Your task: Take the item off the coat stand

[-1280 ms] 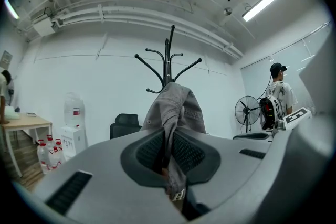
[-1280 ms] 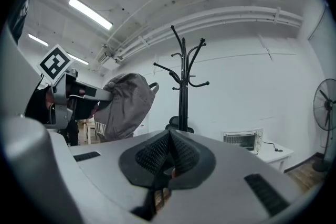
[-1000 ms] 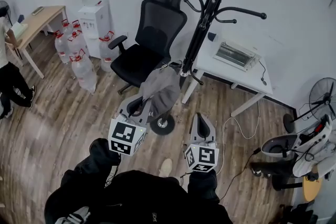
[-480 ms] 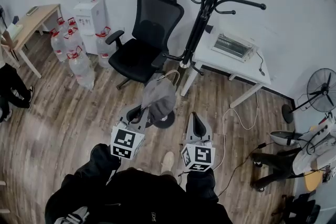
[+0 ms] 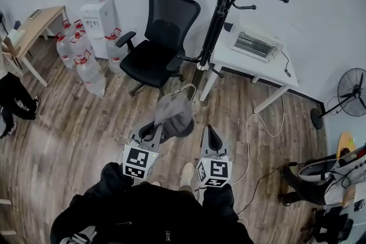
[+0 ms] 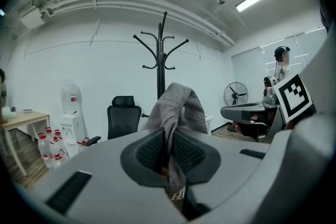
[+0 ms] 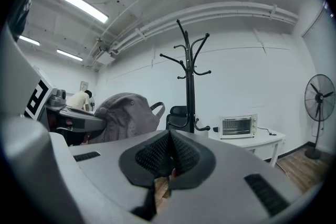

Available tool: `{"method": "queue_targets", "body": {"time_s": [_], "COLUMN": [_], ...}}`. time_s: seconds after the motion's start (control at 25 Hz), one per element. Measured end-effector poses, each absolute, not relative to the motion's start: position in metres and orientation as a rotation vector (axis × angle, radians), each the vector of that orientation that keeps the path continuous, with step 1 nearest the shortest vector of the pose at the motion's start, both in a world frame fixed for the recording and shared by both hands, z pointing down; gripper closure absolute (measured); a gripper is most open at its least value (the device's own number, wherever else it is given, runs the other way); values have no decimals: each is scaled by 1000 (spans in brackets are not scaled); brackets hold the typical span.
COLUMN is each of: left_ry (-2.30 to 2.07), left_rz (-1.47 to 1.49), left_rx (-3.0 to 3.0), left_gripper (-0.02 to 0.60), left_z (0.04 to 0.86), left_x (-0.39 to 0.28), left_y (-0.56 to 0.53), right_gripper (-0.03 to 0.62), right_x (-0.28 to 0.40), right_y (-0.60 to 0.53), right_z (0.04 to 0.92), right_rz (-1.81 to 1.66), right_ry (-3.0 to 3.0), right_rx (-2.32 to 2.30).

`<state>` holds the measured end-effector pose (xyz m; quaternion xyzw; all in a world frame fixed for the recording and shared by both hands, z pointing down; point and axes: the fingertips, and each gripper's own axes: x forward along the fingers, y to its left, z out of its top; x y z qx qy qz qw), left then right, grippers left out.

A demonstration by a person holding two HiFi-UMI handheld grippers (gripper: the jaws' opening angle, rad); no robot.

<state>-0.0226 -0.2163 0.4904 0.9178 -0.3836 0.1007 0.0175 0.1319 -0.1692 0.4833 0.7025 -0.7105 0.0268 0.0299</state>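
A grey cap (image 5: pixel 173 111) with a strap loop hangs from my left gripper (image 5: pixel 155 130), clear of the black coat stand (image 5: pixel 220 8) behind it. In the left gripper view the cap's (image 6: pixel 176 107) fabric is pinched between the pads of the left gripper (image 6: pixel 169 152), and the coat stand (image 6: pixel 161 60) rises bare beyond. My right gripper (image 5: pixel 207 133) is beside it on the right, shut with nothing in it. The right gripper view shows the right gripper (image 7: pixel 169 157) with its pads together, the cap (image 7: pixel 123 115) to the left and the stand (image 7: pixel 188 76) ahead.
A black office chair (image 5: pixel 157 37) stands left of the stand. A white table (image 5: pixel 274 74) carrying a toaster oven (image 5: pixel 257 46) is to its right. Water bottles (image 5: pixel 80 54), a dispenser (image 5: pixel 97 14) and a wooden desk (image 5: pixel 37 26) line the left. A fan (image 5: pixel 351 91) stands far right.
Both grippers have sunk and drawn back toward me. The cap has come along in the left gripper, farther from the coat stand.
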Motion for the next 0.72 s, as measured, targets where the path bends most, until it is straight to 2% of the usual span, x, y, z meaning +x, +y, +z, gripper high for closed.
{"method": "queue_targets", "body": {"time_s": [0.72], "left_ry": [-1182], "left_rz": [286], "left_rx": [2871], "left_gripper": [545], "left_z": [485], "left_x": [-13], "left_y": [-218], "right_gripper": [577], "right_x": [137], "right_y": [-169], "right_z": [487], "right_rz": [84], "right_ry": [-2184], "right_rx": [2164]}}
